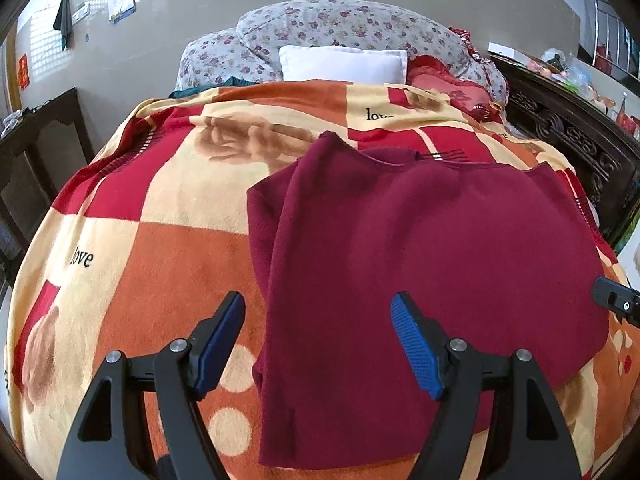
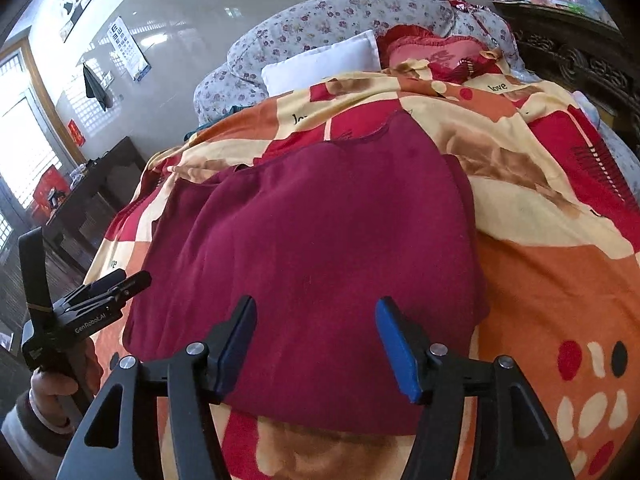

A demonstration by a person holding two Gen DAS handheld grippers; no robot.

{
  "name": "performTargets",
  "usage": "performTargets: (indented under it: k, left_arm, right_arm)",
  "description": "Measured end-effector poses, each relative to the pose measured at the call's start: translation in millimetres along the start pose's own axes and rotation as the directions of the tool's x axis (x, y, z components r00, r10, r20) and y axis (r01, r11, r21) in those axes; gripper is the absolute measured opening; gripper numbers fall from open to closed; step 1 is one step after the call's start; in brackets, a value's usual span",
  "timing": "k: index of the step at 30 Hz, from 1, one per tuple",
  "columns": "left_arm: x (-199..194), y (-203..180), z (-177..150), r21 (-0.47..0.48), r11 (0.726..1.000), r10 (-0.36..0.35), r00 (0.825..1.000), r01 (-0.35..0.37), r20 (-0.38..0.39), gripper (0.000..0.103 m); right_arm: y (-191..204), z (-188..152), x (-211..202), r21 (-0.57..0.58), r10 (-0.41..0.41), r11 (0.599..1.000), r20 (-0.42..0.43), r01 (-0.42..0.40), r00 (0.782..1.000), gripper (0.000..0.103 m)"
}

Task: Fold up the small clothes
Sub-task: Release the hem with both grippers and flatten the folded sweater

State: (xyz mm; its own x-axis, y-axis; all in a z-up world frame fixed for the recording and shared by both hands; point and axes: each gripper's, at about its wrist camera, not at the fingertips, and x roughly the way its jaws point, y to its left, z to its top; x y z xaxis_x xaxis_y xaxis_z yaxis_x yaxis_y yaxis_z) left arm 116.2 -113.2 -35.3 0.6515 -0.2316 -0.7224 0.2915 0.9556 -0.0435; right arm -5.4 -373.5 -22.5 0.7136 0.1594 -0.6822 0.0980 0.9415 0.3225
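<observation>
Maroon garment (image 1: pixel 420 240) is laid on the patterned blanket (image 1: pixel 160 260), its near hem just ahead of both claws; side folds appear started. Left gripper (image 1: pixel 320 344) and right gripper (image 2: pixel 316 346) are spread, nothing pinched. Final folds judged outstanding.

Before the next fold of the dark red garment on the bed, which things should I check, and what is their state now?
1. Left gripper open, holding nothing: ok.
2. Right gripper open, holding nothing: ok.
3. Dark red garment lies on the blanket, nothing on top: ok.
4. Garment smooth: not ok, long creases run along its left side.
5. Near hem within view of both fingers: ok.
6. Number of layers already folded: cannot tell.
</observation>
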Motion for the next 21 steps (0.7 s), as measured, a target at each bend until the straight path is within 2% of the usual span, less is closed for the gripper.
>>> performTargets:
  k: [3,8,10,12,17,21]
  left_arm:
    - [4.7,6.3,-2.2,-0.016,1.0,-0.006,1.0,0.006,-0.014,0.075]
    - [14.7,26.0,-5.1,-0.102,0.995,-0.023,0.999,0.019,-0.036,0.075]
    - [19.8,33.2,-6.8,-0.127,0.992,-0.027,0.999,0.021,-0.045,0.075]
    - [24.1,37.7,-7.4,-0.142,0.99,-0.025,0.999,0.018,-0.047,0.075]
    - [39.5,46.7,-7.4,-0.214,0.977,-0.041,0.998,0.029,-0.054,0.075]
    - [50.3,47.4,-7.0,-0.237,0.971,-0.055,0.997,0.042,-0.05,0.077]
  right_arm:
    - [-2.9,0.1,0.4,0.004,-0.021,1.0,0.015,0.021,1.0,0.074]
    - [-5.4,7.0,10.3,-0.001,-0.021,1.0,-0.008,0.021,1.0,0.074]
    - [2.1,12.3,13.7,-0.04,-0.028,0.999,0.011,0.028,1.0,0.069]
    - [9.1,18.3,19.1,-0.056,-0.018,0.998,0.022,0.019,1.0,0.047]
    - [28.2,33.9,43.7,-0.046,0.025,0.999,0.046,-0.023,0.999,0.044]
    - [34.8,44.3,73.2,-0.043,-0.04,0.998,0.03,0.041,0.999,0.044]
